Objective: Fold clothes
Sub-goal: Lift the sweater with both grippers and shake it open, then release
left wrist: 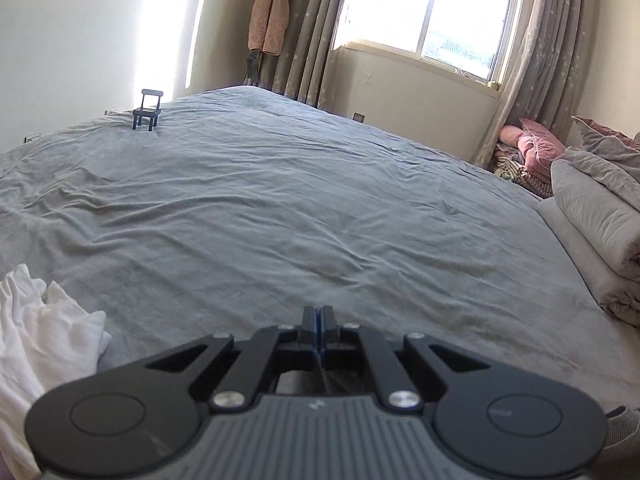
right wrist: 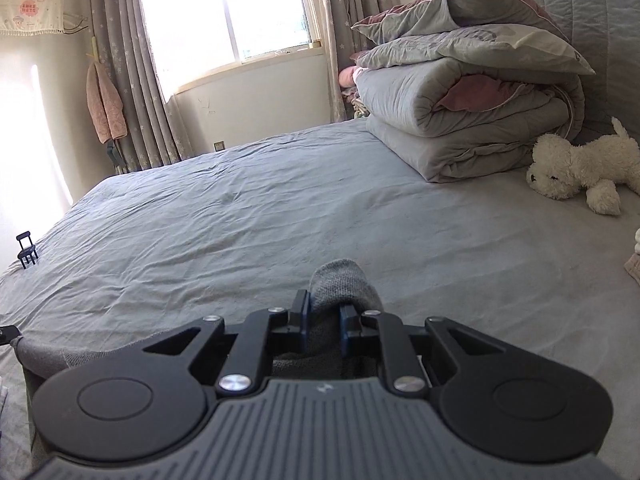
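My right gripper (right wrist: 323,308) is shut on a grey knit garment (right wrist: 342,286); a bunch of it sticks up between the fingers and the rest hangs under the gripper toward the lower left (right wrist: 60,354). My left gripper (left wrist: 319,314) is shut, fingers pressed together, with nothing visible between them; a strip of the grey garment (left wrist: 620,420) shows at its lower right edge. A crumpled white garment (left wrist: 44,328) lies on the bed to the left of my left gripper. Both grippers hover low over the grey bedsheet (left wrist: 280,208).
A folded grey quilt stack with pillows (right wrist: 472,108) sits at the head of the bed, with a white plush dog (right wrist: 580,168) beside it. A small black toy chair (left wrist: 147,110) stands on the far left of the bed. Window and curtains are behind.
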